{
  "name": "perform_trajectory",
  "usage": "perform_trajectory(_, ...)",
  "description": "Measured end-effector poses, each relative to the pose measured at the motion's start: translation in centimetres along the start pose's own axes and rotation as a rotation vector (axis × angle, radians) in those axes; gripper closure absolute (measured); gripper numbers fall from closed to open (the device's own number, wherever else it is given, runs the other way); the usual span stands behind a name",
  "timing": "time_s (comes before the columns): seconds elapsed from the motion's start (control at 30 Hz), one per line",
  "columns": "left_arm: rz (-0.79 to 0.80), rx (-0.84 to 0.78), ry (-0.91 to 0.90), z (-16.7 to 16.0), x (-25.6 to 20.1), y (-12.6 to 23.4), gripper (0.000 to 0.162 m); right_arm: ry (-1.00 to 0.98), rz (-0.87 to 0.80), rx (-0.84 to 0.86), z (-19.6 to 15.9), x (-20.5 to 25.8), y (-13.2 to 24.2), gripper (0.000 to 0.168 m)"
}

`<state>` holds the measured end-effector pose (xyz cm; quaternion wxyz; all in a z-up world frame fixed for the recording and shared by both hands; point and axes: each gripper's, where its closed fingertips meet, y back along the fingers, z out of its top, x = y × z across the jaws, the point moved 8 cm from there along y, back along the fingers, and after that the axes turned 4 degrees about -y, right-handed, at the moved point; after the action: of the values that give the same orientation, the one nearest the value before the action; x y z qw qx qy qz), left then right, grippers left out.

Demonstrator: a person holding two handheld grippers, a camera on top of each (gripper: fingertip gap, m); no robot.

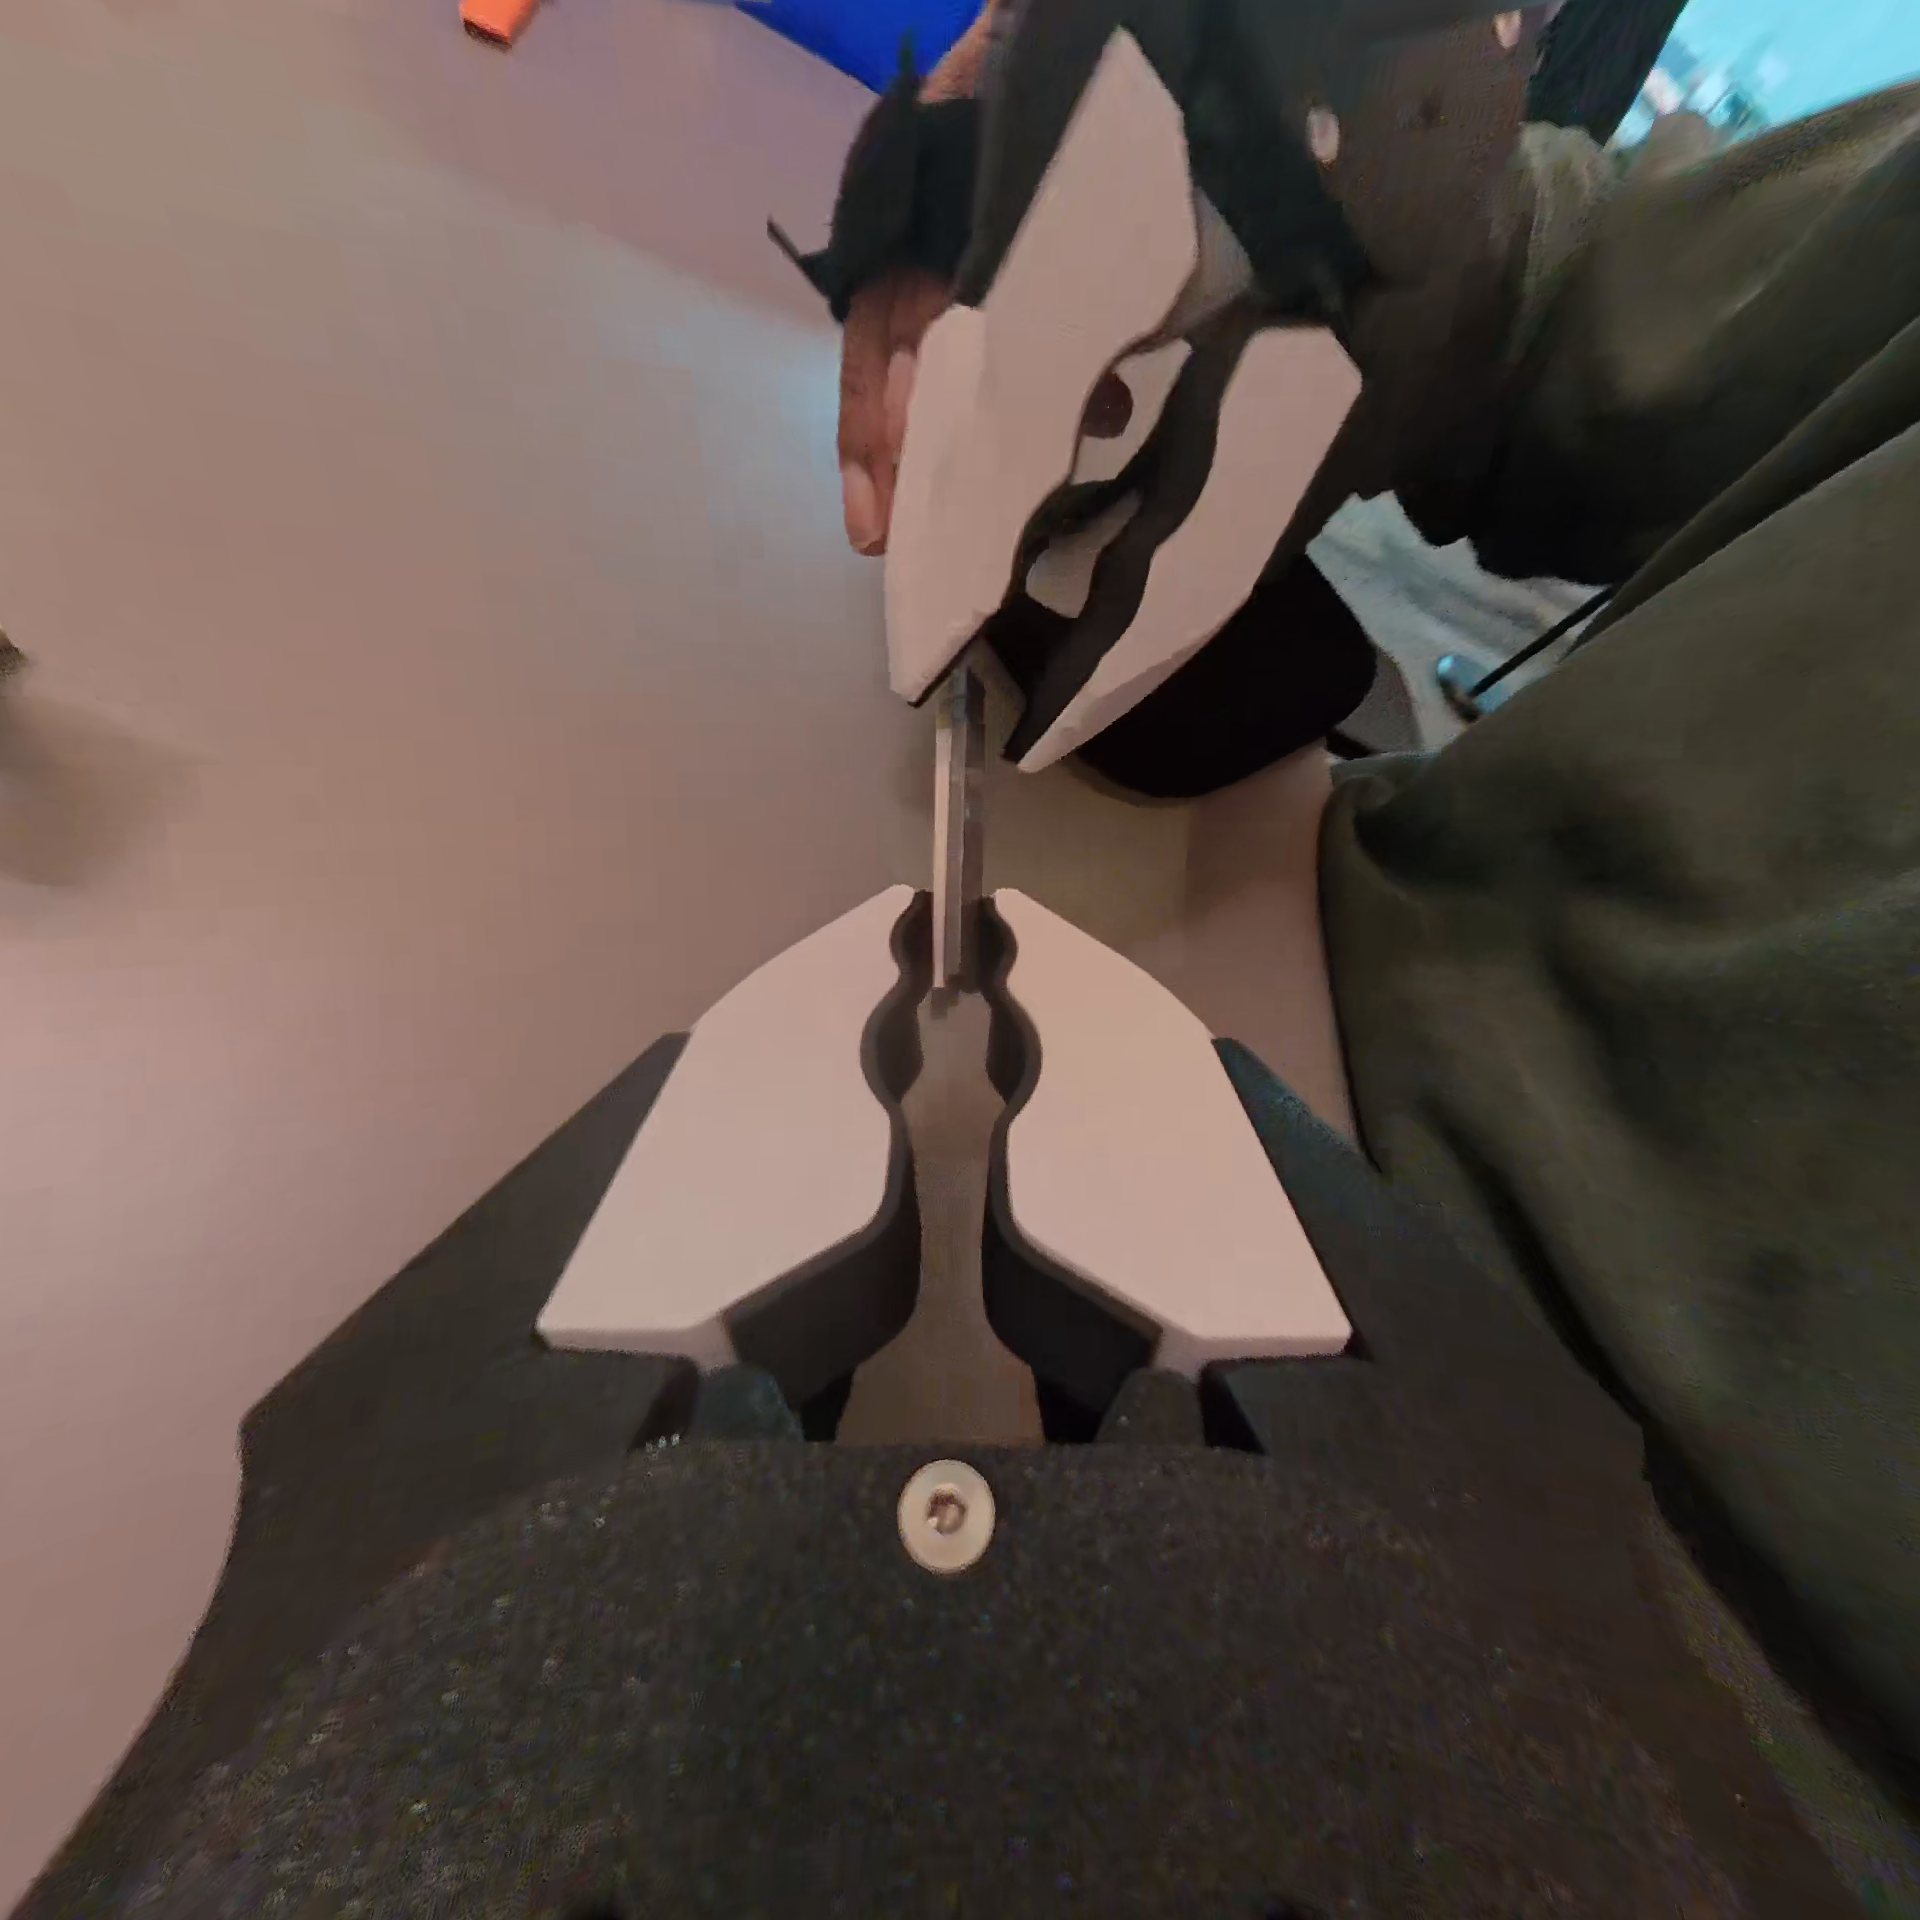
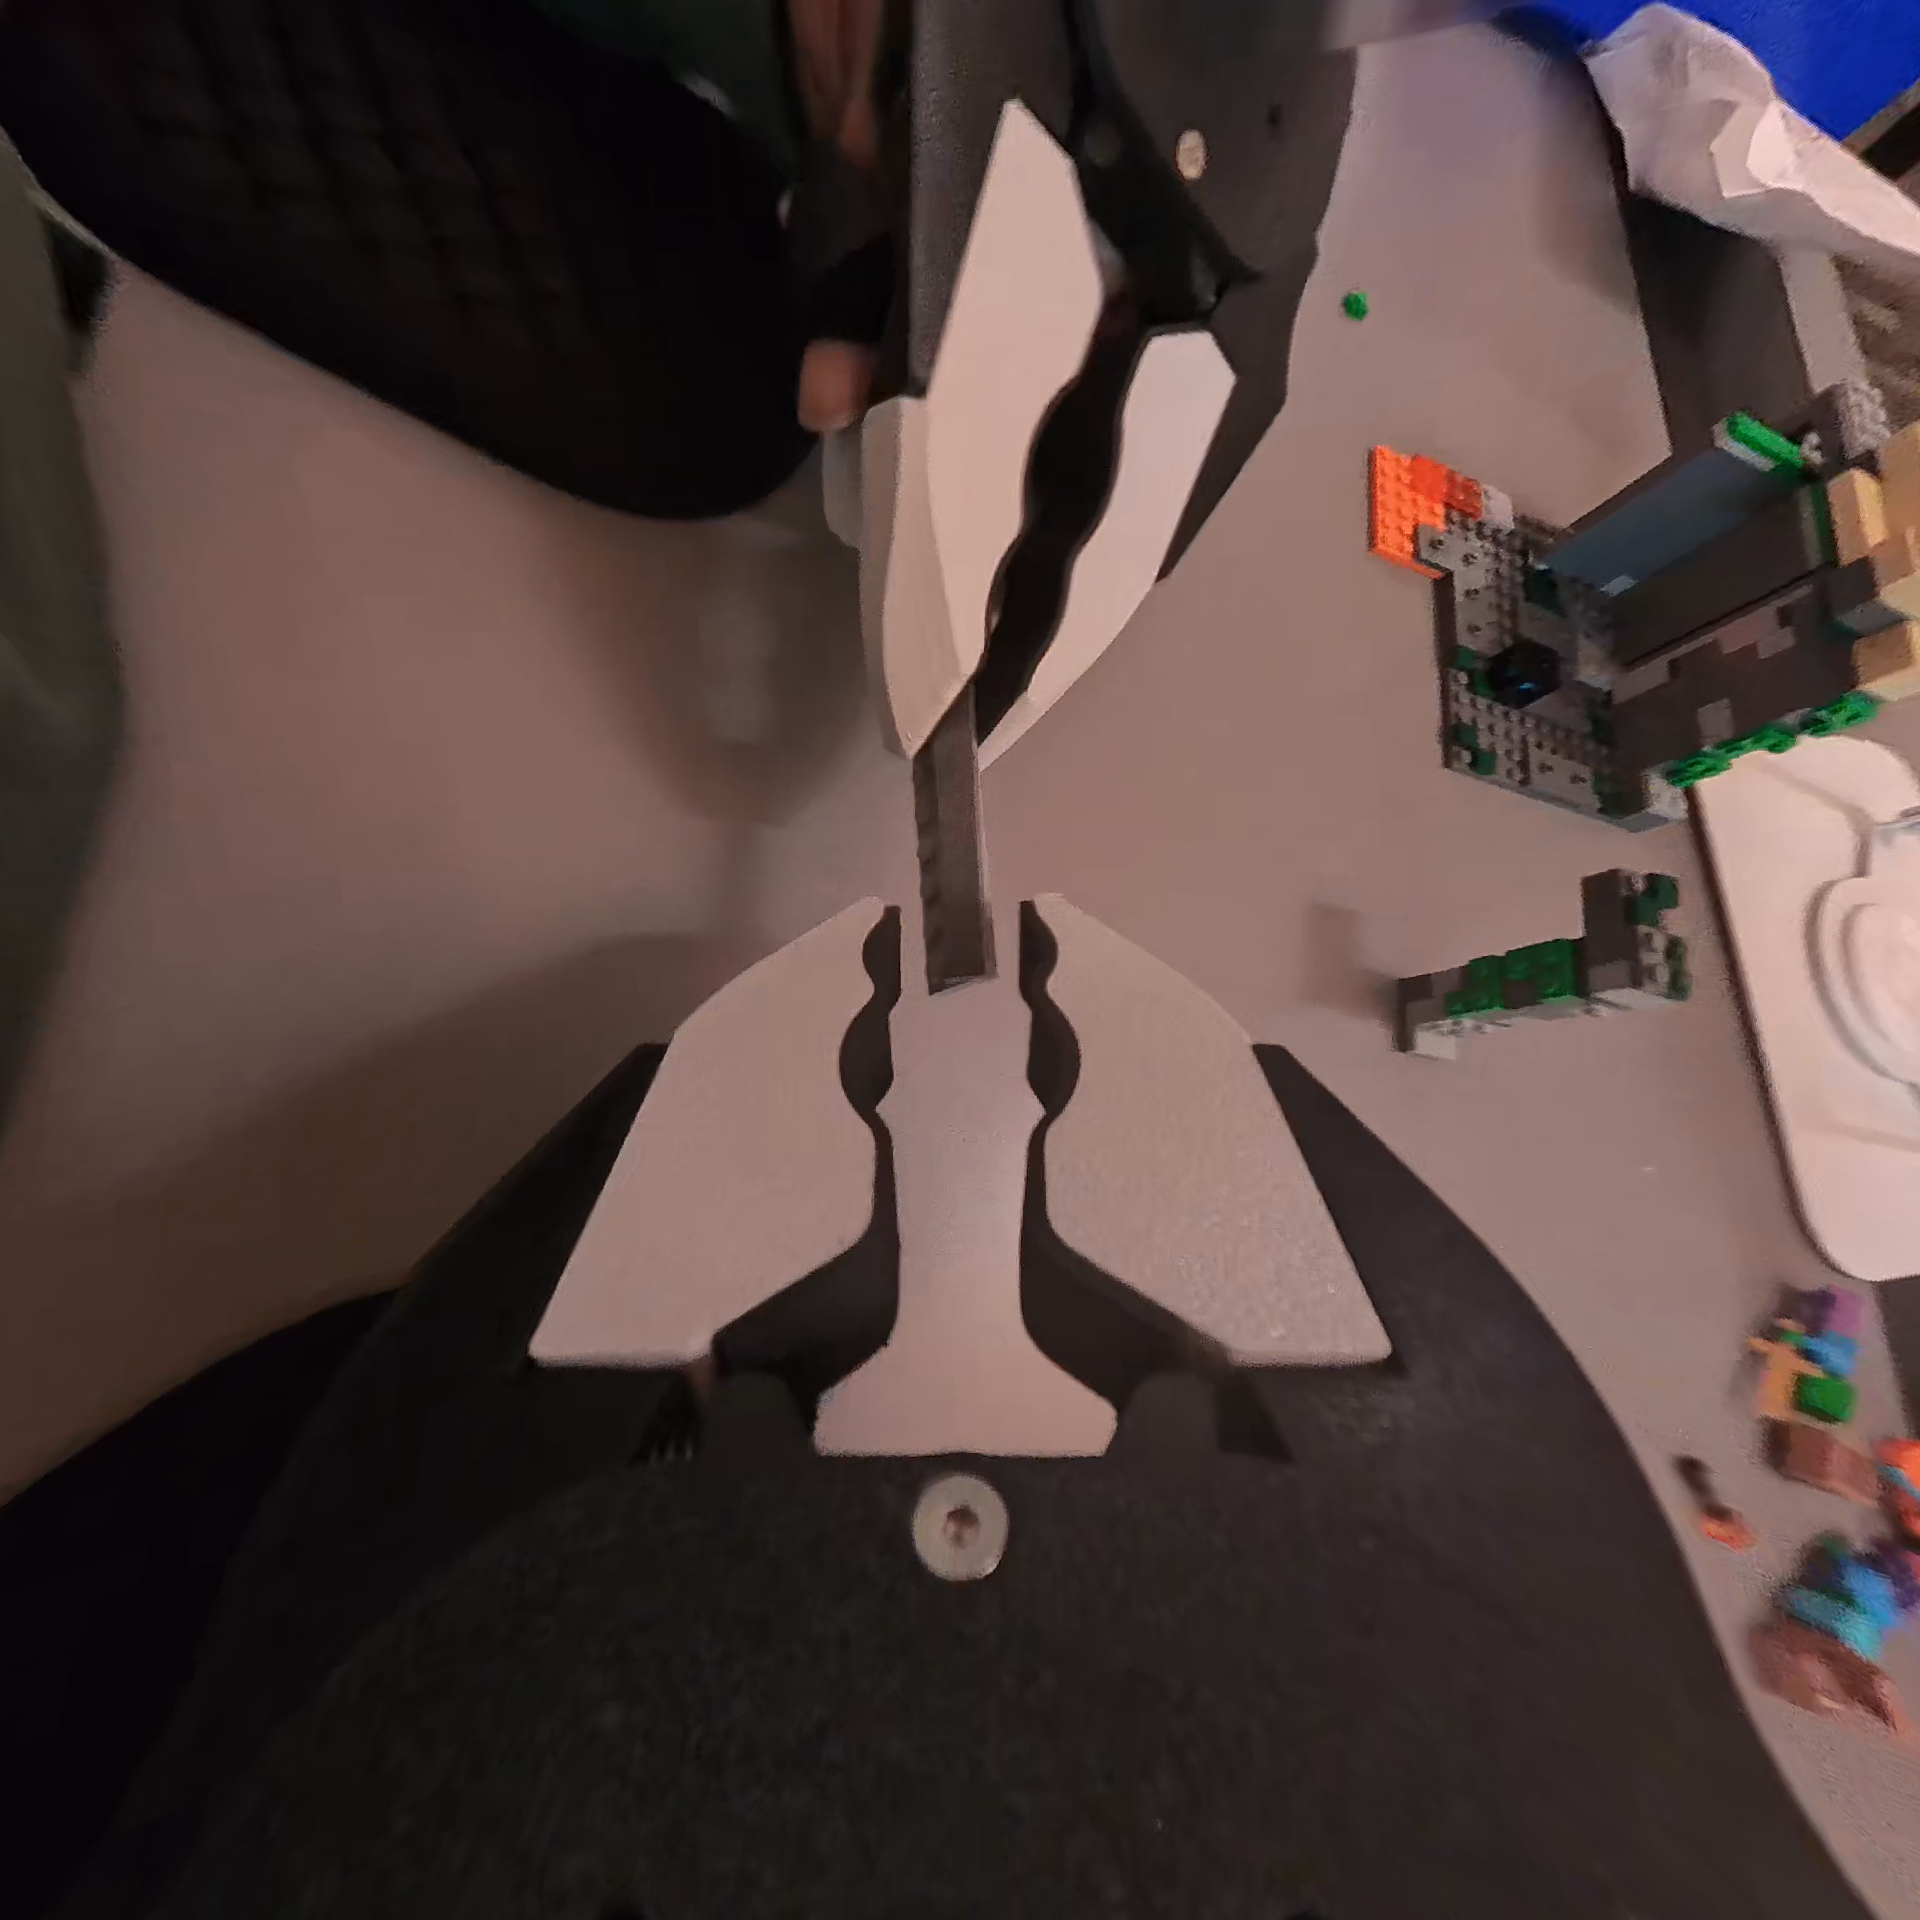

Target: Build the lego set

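1. A long, thin grey lego plate (image 1: 958,831) is pinched at one end between the narrowly set fingers of the left gripper (image 1: 956,935); in the right wrist view the same plate (image 2: 951,862) is seen edge-on, studs along its side.
2. The plate's other end is reached by the right gripper (image 2: 956,925), whose jaws stand slightly apart on either side of it without visibly touching; in the left wrist view that gripper (image 1: 971,717) appears to meet the plate at its tips, so a firm grip cannot be told.
3. The piece is held above the pale table (image 2: 1195,831), between the two tools.
4. To the right, a partly built lego model (image 2: 1621,623) in grey, green and orange is seen on the table.
5. Nearer, a smaller grey-green subassembly (image 2: 1538,966) and loose coloured pieces (image 2: 1829,1475) are seen, blurred.
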<state>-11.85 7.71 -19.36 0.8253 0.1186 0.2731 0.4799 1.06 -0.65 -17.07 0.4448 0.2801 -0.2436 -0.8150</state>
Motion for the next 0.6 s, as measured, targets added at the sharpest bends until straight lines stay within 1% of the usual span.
perform_trajectory(0.17,0.109,0.022,-0.184,0.8,-1.9,0.1,0.154,-0.241,0.179,-0.125,-0.5,-0.5,0.8,0.145)
perform_trajectory(0.3,0.172,0.038,-0.292,1.1,-3.1,0.1,0.154,-0.343,0.265,-0.183,-0.7,-0.5,0.7,0.145)
perform_trajectory(0.37,0.187,0.040,-0.324,1.1,-3.5,0.1,0.154,-0.350,0.290,-0.194,-0.5,-0.2,0.6,0.149)
perform_trajectory(0.43,0.205,0.053,-0.350,1.1,-3.7,0.1,0.154,-0.331,0.285,-0.195,-0.4,-0.1,0.4,0.160)
perform_trajectory(0.6,0.230,0.037,-0.387,1.0,-4.1,0.5,0.154,-0.218,0.216,-0.207,0.1,0.2,0.4,0.161)
